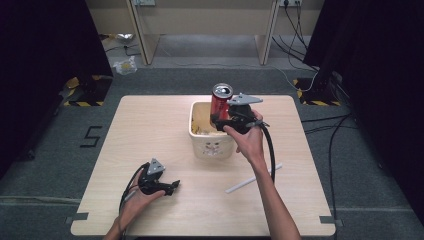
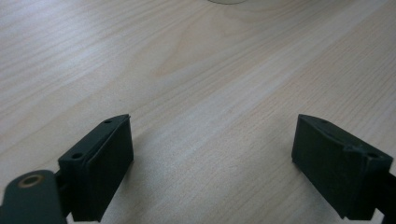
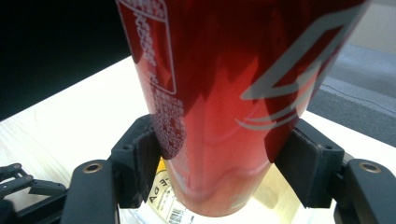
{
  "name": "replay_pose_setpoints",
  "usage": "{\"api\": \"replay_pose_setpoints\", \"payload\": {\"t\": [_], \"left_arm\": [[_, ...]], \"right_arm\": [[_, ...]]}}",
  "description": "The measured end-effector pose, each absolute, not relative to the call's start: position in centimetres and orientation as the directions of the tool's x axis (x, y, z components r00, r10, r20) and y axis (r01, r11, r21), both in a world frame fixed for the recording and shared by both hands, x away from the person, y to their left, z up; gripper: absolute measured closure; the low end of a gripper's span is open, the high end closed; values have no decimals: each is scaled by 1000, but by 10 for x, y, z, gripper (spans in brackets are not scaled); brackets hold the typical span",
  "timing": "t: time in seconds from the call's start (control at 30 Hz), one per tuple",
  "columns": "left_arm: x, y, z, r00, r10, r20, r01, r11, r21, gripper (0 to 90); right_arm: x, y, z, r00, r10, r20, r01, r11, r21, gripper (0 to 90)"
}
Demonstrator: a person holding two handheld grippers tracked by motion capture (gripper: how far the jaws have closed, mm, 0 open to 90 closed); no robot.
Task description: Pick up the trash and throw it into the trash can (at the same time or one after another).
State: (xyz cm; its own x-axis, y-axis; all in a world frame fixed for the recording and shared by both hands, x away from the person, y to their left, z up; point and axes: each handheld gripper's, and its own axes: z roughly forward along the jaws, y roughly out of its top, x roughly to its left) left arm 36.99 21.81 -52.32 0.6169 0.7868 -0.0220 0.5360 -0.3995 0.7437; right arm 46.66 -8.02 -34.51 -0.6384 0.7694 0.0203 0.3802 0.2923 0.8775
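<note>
upright red can [image 3: 219,102] with white lettering, clamped by right claw [image 3: 219,172].

The red can [image 3: 219,93] carries a white-framed panel of small white print near its top left, too fine to read, and grey-white curved logo strokes on its right side. Under it, a yellow label [image 3: 161,189] shows black characters and a barcode. On the floor left of the table, black tape [image 1: 90,136] forms a "5".

Bare table [image 1: 150,130] lies open left of the cream bin [image 1: 212,145]; a white stick [image 1: 253,178] lies right.
</note>
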Motion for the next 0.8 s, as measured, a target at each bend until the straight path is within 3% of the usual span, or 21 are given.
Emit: {"api": "replay_pose_setpoints", "payload": {"t": [0.8], "left_arm": [[370, 218, -523, 618, 786, -24, 538, -400, 742, 120]], "right_arm": [[491, -43, -370, -650, 759, 41, 436, 329, 838, 337]]}}
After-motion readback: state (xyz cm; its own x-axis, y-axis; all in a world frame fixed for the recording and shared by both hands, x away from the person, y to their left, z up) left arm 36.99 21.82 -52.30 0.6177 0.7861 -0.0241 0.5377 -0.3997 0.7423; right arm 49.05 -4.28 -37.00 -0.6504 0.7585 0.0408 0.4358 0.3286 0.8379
